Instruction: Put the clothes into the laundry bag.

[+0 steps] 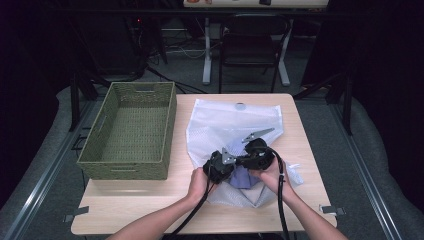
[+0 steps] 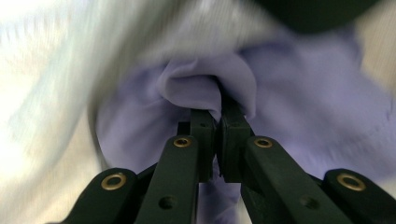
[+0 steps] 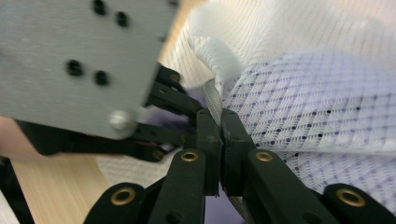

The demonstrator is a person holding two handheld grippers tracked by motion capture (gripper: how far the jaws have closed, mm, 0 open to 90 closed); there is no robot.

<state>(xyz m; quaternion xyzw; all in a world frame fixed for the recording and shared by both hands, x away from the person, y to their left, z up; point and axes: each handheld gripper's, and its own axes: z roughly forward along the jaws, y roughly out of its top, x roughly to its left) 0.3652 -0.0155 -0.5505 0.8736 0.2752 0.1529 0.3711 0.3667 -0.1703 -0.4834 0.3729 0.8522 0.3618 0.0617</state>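
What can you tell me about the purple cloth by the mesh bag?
The purple cloth is soft, thin and crumpled, lying at the near opening of the white mesh bag on the wooden table. The left gripper pinches a fold of it; the right gripper clamps the bag's zippered edge alongside.

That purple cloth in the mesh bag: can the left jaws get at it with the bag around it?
Yes, it seems so: the left gripper is already shut on a fold of the purple cloth, inside the white mesh bag mouth.
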